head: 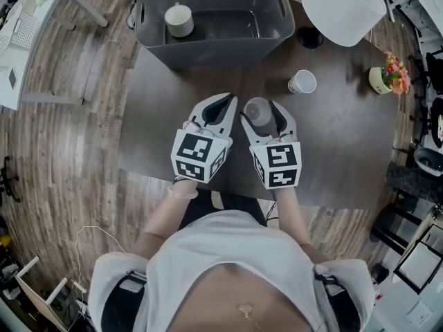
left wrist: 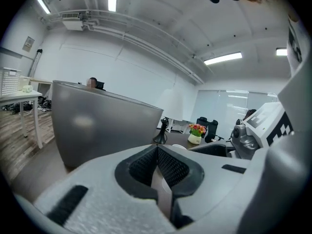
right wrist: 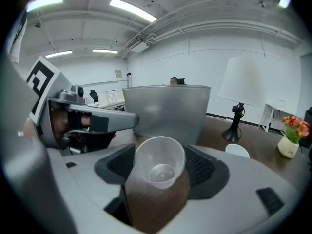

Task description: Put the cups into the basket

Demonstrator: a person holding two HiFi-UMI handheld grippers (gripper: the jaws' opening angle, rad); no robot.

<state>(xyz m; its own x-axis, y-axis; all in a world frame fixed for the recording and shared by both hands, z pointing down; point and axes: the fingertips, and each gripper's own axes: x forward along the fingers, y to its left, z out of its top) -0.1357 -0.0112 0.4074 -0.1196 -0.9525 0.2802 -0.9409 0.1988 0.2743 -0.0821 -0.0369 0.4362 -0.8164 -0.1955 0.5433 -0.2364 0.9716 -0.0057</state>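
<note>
The grey basket (head: pixel 208 43) stands at the far edge of the dark table (head: pixel 346 151), and one white cup (head: pixel 179 21) stands inside it. A second white cup (head: pixel 302 81) lies on its side on the table to the right. My right gripper (head: pixel 261 114) is shut on a clear plastic cup (right wrist: pixel 159 162), held above the table short of the basket (right wrist: pixel 168 111). My left gripper (head: pixel 225 104) hovers close beside it on the left. Its pads meet at the tips with nothing between them. The basket's wall (left wrist: pixel 102 126) fills the left gripper view.
A lamp with a white shade (head: pixel 344 9) and a black base (head: pixel 309 38) stands right of the basket. A small pot of flowers (head: pixel 389 75) sits at the table's right edge. The person's body is at the near edge.
</note>
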